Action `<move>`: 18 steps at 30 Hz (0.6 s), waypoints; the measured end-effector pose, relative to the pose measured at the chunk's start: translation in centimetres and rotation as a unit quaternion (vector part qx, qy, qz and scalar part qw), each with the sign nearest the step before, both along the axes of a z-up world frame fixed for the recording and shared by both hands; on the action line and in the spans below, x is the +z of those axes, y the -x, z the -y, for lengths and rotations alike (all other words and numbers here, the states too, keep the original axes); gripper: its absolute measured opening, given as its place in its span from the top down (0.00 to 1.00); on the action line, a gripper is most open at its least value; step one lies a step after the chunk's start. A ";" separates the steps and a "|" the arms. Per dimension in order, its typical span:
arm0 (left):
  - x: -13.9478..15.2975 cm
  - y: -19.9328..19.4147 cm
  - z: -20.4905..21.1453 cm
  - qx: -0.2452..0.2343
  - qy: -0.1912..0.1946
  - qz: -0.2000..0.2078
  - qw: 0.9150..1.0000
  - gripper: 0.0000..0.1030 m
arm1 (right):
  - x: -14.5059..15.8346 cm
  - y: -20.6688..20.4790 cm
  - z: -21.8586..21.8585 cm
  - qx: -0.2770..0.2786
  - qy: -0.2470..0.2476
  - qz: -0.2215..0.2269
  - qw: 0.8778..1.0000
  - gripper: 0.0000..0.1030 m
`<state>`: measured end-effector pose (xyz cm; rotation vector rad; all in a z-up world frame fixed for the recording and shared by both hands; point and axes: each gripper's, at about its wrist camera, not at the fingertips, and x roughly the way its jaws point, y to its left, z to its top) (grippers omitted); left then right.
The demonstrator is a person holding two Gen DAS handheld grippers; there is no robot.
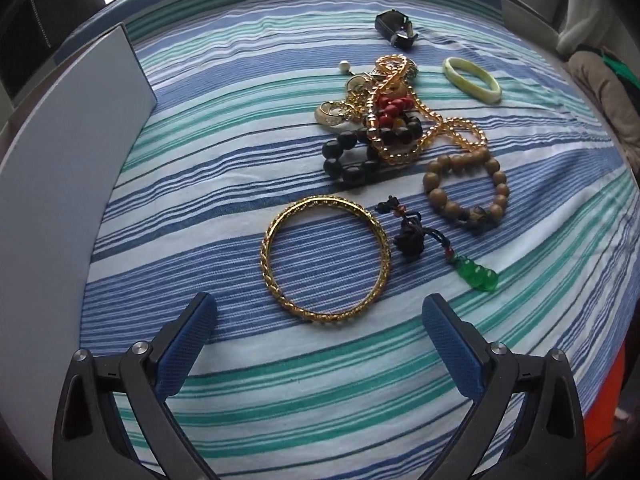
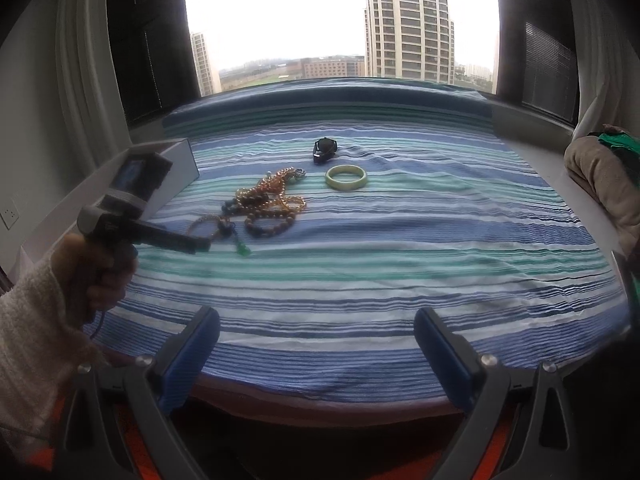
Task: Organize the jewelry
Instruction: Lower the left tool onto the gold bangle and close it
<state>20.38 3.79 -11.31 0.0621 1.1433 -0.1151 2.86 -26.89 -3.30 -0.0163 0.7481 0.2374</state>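
Note:
Jewelry lies scattered on a striped cloth (image 1: 240,128). Nearest in the left wrist view is a gold bangle (image 1: 326,258), just beyond my open left gripper (image 1: 318,312), whose fingers are empty. Beside the bangle lie a green pendant on a dark cord (image 1: 478,276), a tan bead bracelet (image 1: 466,188), a dark bead bracelet (image 1: 352,160) and a tangle of gold chains and red beads (image 1: 396,104). Farther back are a pale green bangle (image 1: 472,80) and a black watch (image 1: 396,30). My right gripper (image 2: 316,322) hangs open over the cloth's near edge, far from the pile (image 2: 268,200).
A white box (image 1: 68,152) stands along the left side of the cloth. A hand in a white sleeve (image 2: 28,328) holds the left gripper's body (image 2: 132,216). A folded tan cloth (image 2: 604,176) lies at the right. A window backs the far edge.

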 end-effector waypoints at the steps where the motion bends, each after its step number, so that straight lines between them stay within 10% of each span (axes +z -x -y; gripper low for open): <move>1: -0.3 -0.4 -0.1 -0.003 0.001 0.001 1.000 0.01 | 0.1 0.0 0.2 -0.004 0.001 0.002 1.000 0.04; 4: -0.3 -0.9 0.1 -0.020 -0.008 0.020 1.000 0.01 | -0.1 -0.1 1.0 -0.015 -0.002 -0.002 1.000 0.04; 8: 0.4 -0.8 0.6 -0.042 -0.001 0.035 0.998 0.31 | -0.6 -0.6 1.1 -0.018 -0.010 -0.015 1.000 0.04; 18: 1.6 1.7 -0.7 -0.009 0.016 0.045 0.999 0.33 | -0.4 -0.7 0.5 -0.006 -0.001 -0.014 1.000 0.04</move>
